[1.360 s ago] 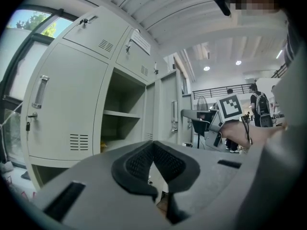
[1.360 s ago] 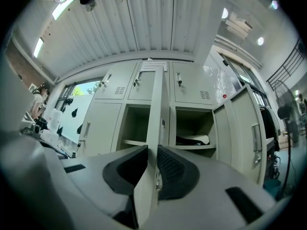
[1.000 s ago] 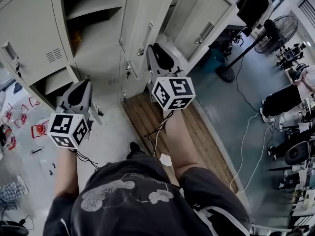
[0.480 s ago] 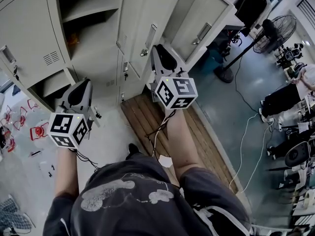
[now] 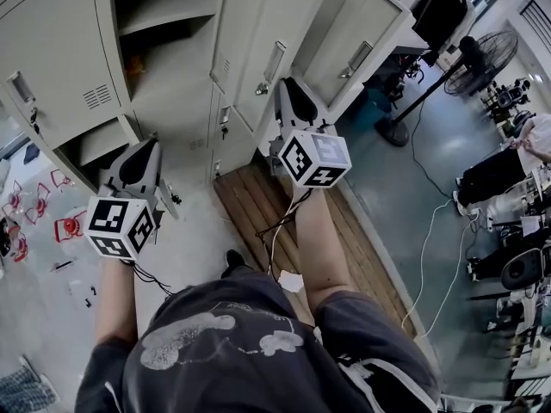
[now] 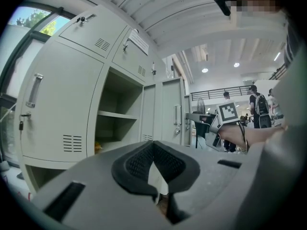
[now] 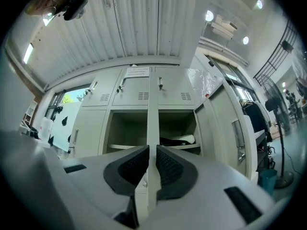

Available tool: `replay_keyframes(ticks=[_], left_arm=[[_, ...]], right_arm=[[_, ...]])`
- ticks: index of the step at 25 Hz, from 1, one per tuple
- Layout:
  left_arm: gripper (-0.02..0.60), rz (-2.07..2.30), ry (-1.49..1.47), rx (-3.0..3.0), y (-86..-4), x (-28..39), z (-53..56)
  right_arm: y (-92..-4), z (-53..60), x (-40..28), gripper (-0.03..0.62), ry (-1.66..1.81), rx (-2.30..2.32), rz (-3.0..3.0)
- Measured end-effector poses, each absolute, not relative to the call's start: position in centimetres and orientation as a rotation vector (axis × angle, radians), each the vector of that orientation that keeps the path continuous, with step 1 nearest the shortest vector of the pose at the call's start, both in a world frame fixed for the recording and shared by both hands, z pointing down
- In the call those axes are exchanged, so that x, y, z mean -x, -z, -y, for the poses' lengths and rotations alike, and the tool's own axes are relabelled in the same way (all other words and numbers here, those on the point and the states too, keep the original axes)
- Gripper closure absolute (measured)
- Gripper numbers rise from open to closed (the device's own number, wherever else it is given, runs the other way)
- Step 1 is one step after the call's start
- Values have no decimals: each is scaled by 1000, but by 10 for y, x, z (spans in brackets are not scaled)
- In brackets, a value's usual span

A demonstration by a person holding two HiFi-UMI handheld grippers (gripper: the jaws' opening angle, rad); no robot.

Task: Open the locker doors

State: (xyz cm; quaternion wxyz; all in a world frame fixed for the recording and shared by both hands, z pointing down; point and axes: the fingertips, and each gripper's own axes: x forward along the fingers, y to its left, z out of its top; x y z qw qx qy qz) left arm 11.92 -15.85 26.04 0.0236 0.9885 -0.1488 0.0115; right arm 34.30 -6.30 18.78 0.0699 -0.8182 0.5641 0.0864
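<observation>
Room: workshop with a grey-green floor, loose cables [image 5: 422,256], a standing fan [image 5: 486,58] off to the right, and a slatted wooden board [image 5: 284,222] at the foot of a bank of pale metal lockers [image 5: 112,50]
Right tool [image 5: 288,89]: narrow and closing, its pads on the free edge of the middle door [image 5: 250,24]; in the right gripper view that edge is a thin upright strip between the jaws
Left tool [image 5: 148,149]: jaws together at the tips with nothing between them; it hangs low in front of the lockers, well apart from any door
Middle door: swung out from its frame and seen edge-on from the right tool, so the middle compartment [image 7: 125,128] shows open behind it
Right door [image 5: 357,24]: also stands open, handle facing out; the right compartment [image 7: 178,126] has a dark thing [image 7: 175,141] on its shelf
Left door [image 5: 52,76]: looks flush with the frame, handle untouched
Upper doors [image 7: 143,92]: three small ones in a row, all shut, with what look like keys in the locks
Done, as I judge it: two tall doors are off their frames, the middle one in hand
Left, as I judge it: the left door and the upper doors, and perhaps some small low ones that I cannot make out well
</observation>
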Motion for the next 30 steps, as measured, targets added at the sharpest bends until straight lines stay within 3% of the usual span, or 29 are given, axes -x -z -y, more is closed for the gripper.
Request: replay_keyframes(ticks=[5,9,11,18,30], left_arm=[[572,469,-42,-3048,-267,-90,160],[572,456,-44,-3050,-270,-69,157],[572,461,-44,-3058,-271,-58,156],[572,569,-19,-3029,-274,-30,161],[572,753,-60,-2946,-285,-17,127]], right_arm=[[-195,59,-318,524,-263,2480,-1698],[-204,58,-290,457,-253,2494,-1727],[-210,57,-277,456,-242,2510,-1732],[-229,63,-247,534,-211,2504,-1824],[-256,45,-229,563,-66,2389,-2018]])
